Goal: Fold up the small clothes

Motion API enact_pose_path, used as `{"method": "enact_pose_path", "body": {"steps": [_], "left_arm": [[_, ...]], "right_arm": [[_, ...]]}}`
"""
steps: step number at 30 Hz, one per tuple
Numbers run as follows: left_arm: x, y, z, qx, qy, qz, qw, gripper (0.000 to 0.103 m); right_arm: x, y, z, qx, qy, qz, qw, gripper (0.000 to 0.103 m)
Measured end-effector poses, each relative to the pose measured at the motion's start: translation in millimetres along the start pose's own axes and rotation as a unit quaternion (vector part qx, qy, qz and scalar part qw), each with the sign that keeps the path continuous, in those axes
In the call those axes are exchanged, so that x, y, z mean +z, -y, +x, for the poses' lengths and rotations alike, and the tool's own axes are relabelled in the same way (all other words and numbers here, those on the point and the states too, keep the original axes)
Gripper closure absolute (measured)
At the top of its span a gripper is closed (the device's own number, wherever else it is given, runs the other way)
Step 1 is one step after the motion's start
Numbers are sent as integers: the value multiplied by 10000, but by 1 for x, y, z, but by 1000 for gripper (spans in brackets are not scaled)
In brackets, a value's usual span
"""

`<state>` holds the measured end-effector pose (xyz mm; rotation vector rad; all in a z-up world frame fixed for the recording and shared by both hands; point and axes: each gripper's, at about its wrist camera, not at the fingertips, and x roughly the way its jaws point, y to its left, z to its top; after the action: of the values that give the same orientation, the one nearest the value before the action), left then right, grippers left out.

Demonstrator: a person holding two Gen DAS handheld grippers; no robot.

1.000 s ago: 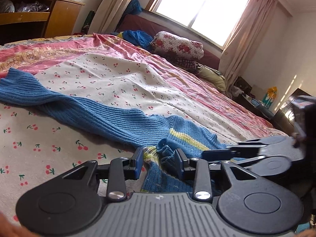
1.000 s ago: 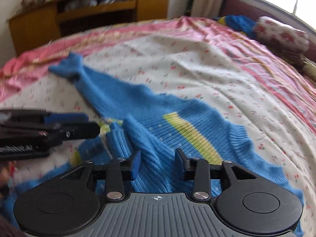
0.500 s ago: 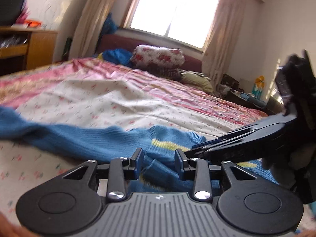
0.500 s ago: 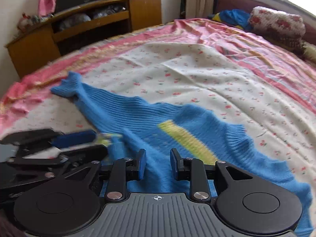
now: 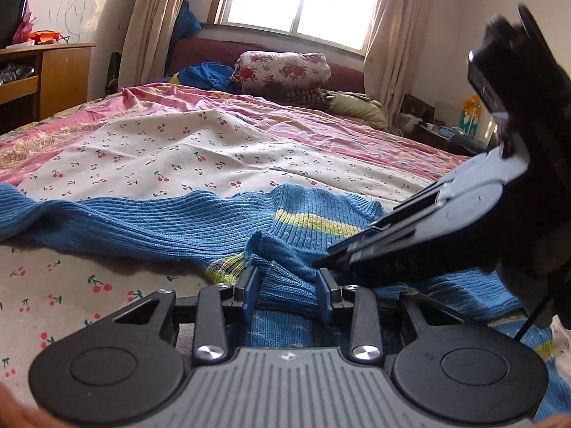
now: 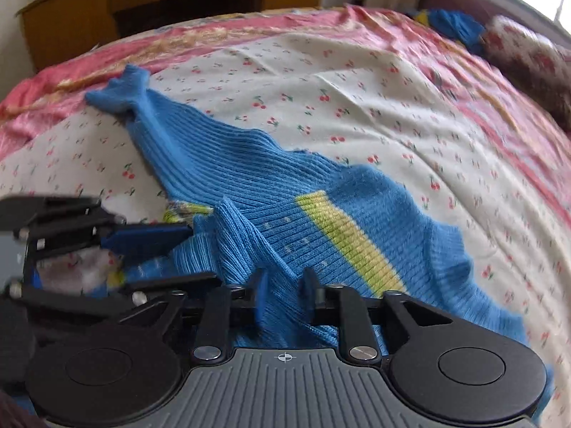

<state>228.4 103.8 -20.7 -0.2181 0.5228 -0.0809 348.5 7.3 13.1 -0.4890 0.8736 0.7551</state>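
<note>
A small blue knit sweater (image 5: 185, 224) with a yellow stripe lies on the bed; it also shows in the right wrist view (image 6: 285, 199), one sleeve stretched toward the far left. My left gripper (image 5: 287, 290) is open, its jaws either side of a raised fold of the knit. My right gripper (image 6: 283, 290) has narrowed its jaws on a bunched fold of the sweater. Each gripper shows in the other's view: the right one (image 5: 421, 232) at the right, the left one (image 6: 107, 249) at the left. They sit close together on the sweater.
The bed has a cherry-print sheet (image 5: 200, 149) with pink borders. A floral rolled quilt (image 5: 282, 71) and blue cloth lie at the headboard under the window. A wooden shelf unit (image 6: 160, 0) stands beyond the bed. A cluttered bedside stand (image 5: 446, 132) is at the right.
The right gripper's jaws have narrowed onto a fold of the sweater. Both grippers have shifted, and the knit between them has bunched up more.
</note>
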Motion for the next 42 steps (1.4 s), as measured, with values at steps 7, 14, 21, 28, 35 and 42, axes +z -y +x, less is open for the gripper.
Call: {"method": "enact_pose_path", "body": {"steps": [7, 14, 21, 28, 35, 42], "left_arm": [[2, 0, 3, 30, -38, 33, 10000, 63], [3, 1, 7, 81, -60, 14, 9999, 63], [21, 1, 6, 61, 156, -217, 9996, 63], [14, 7, 28, 393, -345, 144, 9985, 63], [8, 5, 14, 182, -213, 252, 9993, 63], [15, 7, -2, 124, 167, 168, 9996, 63]], "right_arm": [[11, 29, -13, -619, 392, 607, 9955, 99], [15, 40, 18, -841, 316, 753, 9931, 99], [20, 42, -1, -862, 612, 874, 9906, 99], [23, 38, 27, -1025, 250, 767, 9915, 95], [9, 62, -39, -1115, 1059, 1327, 9791, 91], [-81, 89, -120, -1490, 1368, 2114, 9563, 88]]}}
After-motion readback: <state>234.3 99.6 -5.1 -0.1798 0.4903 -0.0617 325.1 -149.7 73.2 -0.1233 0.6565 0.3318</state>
